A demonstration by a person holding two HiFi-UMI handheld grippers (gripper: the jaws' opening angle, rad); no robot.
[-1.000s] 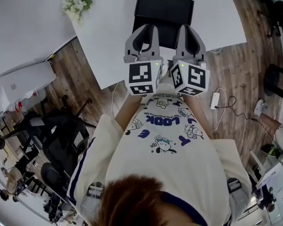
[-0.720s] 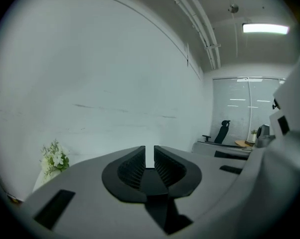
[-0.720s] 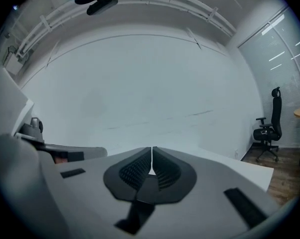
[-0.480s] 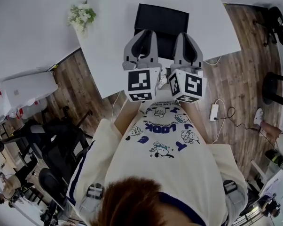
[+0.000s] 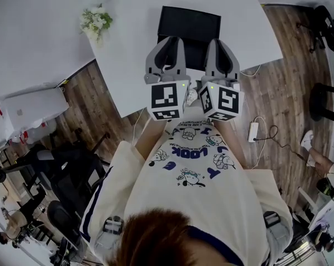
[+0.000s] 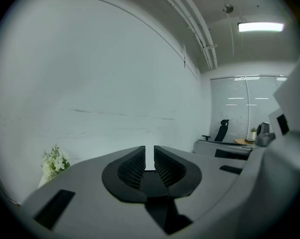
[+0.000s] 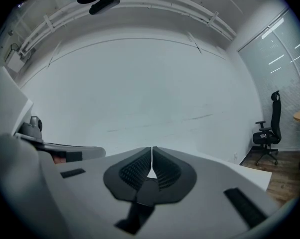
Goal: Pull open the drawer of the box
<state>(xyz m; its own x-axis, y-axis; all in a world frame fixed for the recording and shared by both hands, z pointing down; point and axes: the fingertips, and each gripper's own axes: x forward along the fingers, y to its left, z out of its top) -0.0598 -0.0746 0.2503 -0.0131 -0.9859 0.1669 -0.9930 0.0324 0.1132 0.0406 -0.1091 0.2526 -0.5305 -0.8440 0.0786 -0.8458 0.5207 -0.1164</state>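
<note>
The white table (image 5: 128, 54) fills the upper part of the head view, with wood floor (image 5: 95, 104) on both sides of it. The person stands at its near edge. Both forearms reach forward from the torso and lie close together, with the elbows drawn in by the printed shirt (image 5: 192, 165).

The black box (image 5: 189, 20) sits on the table straight ahead of the person, toward the far side. From above only its dark top shows, so I cannot tell where the drawer stands.

The two grippers are held side by side, nearly touching. Their marker cubes are nearest the chest and their jaws point at the box. In the head view their tips overlap the box's near edge. Both gripper views look over the table at the wall and ceiling, and the box shows in neither.

The left gripper (image 6: 149, 156) has a slim gap between its ribbed pads, with nothing in it. The right gripper (image 7: 152, 153) has its tips pressed together, empty.

A bunch of white flowers (image 5: 96, 20) stands at the table's left edge, well apart from the box.
</note>
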